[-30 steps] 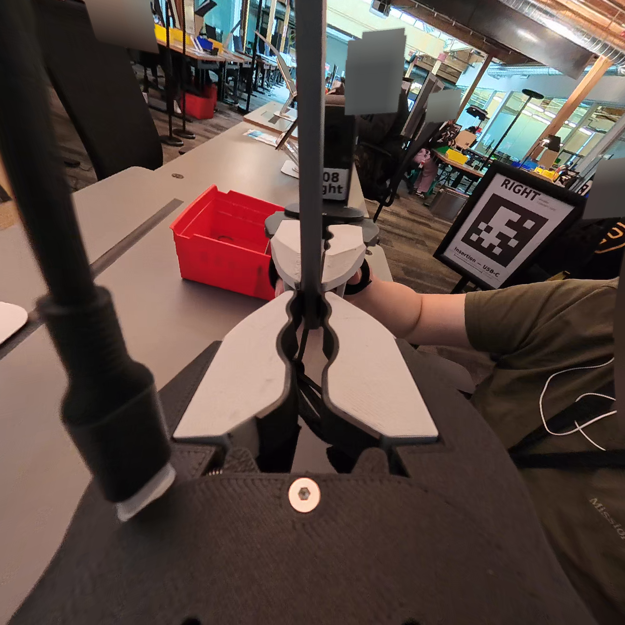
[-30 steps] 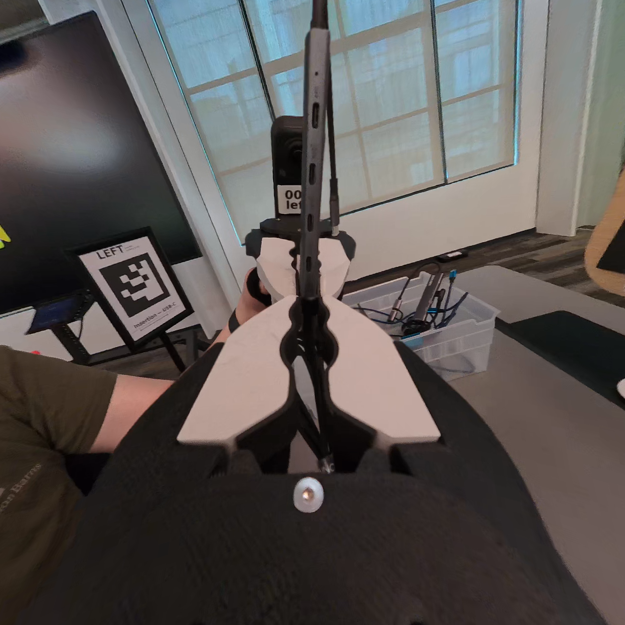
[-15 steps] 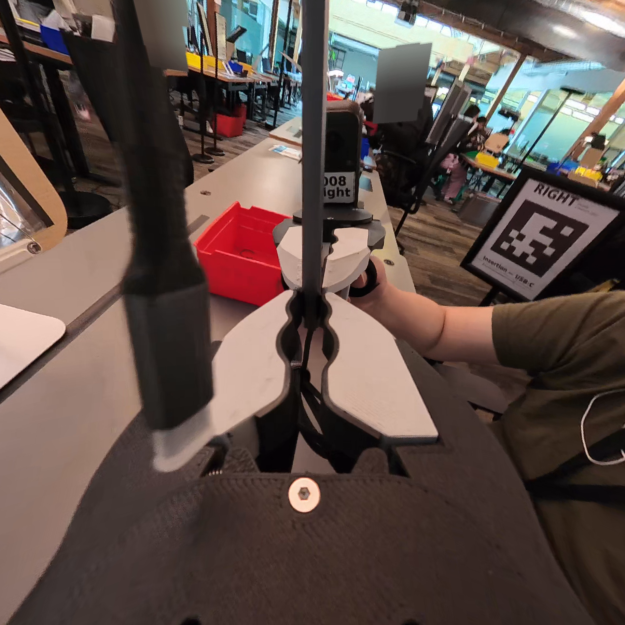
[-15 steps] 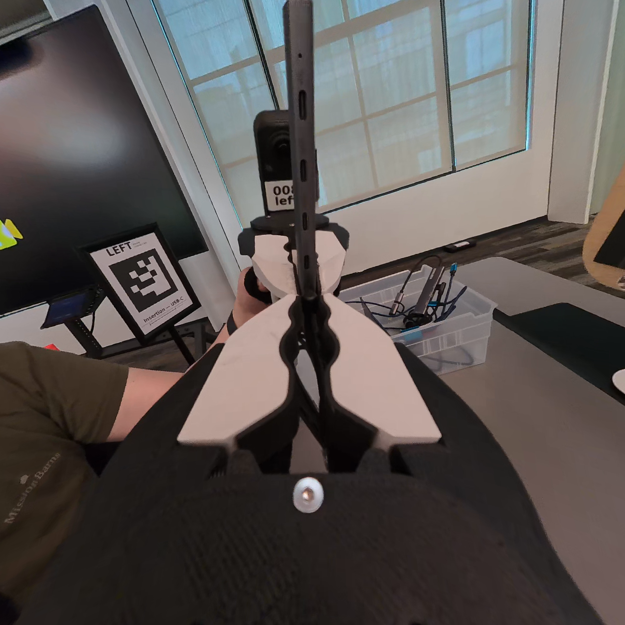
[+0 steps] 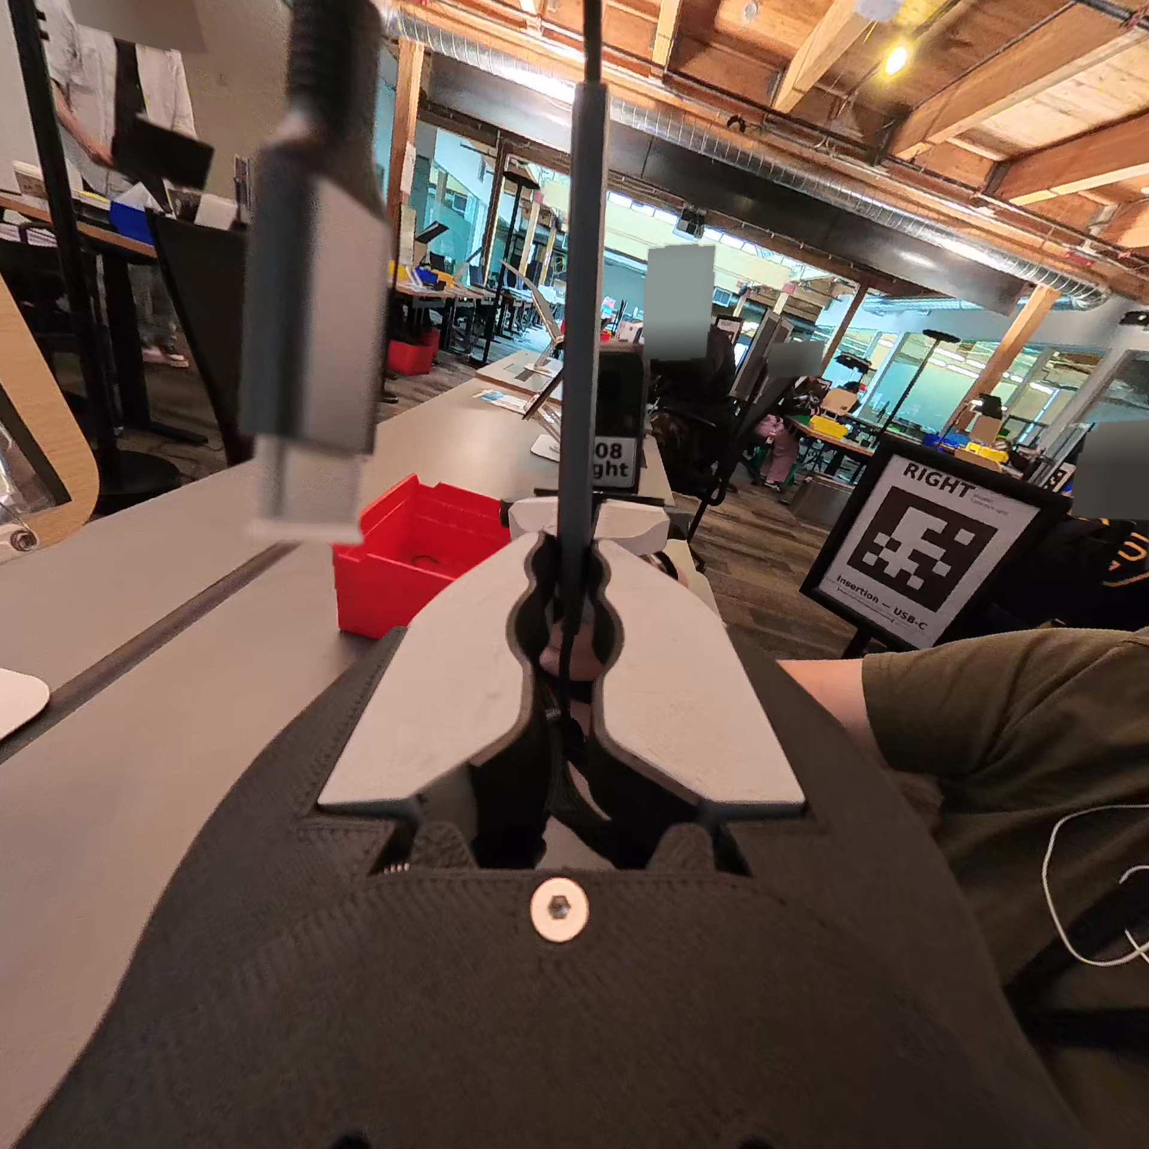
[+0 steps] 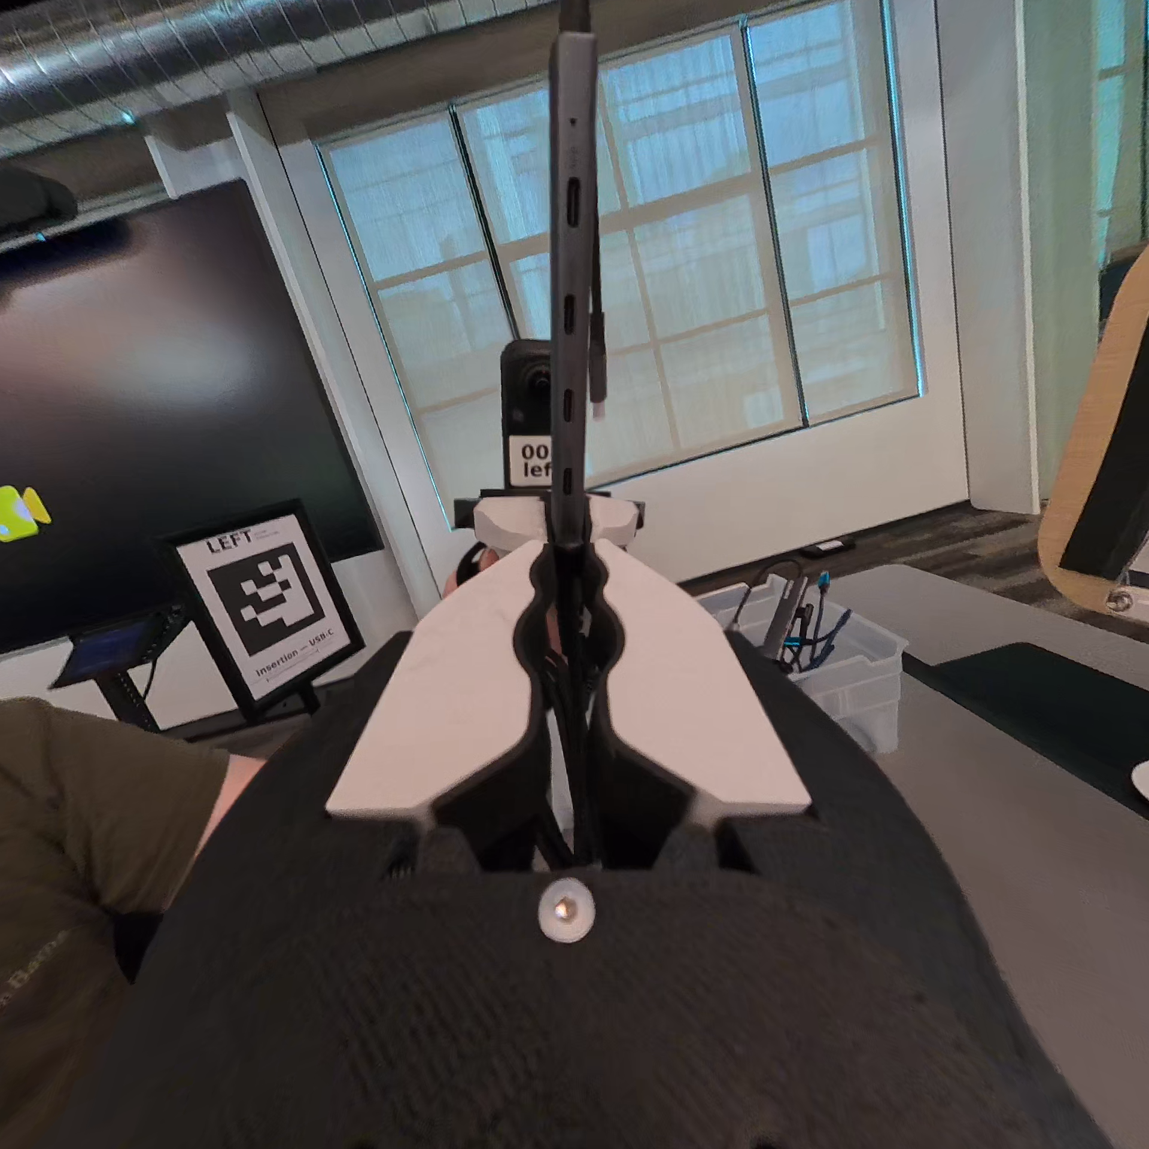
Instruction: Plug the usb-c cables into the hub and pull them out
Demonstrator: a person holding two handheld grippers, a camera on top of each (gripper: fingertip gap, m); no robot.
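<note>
A slim grey hub (image 5: 581,280) stands upright between my two grippers, which face each other. My left gripper (image 5: 572,553) is shut on its lower end. The right wrist view shows the hub's edge with several ports (image 6: 575,249). My right gripper (image 6: 569,550) is shut at that edge on a black usb-c cable (image 6: 575,715) that runs back between its fingers. The plug tip is hidden, so I cannot tell if it is seated. The hub's own lead hangs from its top, and its grey plug (image 5: 311,323) dangles blurred near the left camera, small in the right wrist view (image 6: 598,367).
A red bin (image 5: 398,578) sits on the grey table (image 5: 155,622) beyond the grippers. A clear bin (image 6: 858,678) holds more hubs and cables, next to a dark mat (image 6: 1026,684). Framed marker signs (image 5: 920,553) (image 6: 267,597) stand off the table. The person's arm (image 5: 821,690) is at the right. The tips of both grippers are at nearly the same place.
Both views have tilted upward, showing more ceiling and window. The dangling plug has swung from low left to high left in the left wrist view. Both grippers stay shut.
</note>
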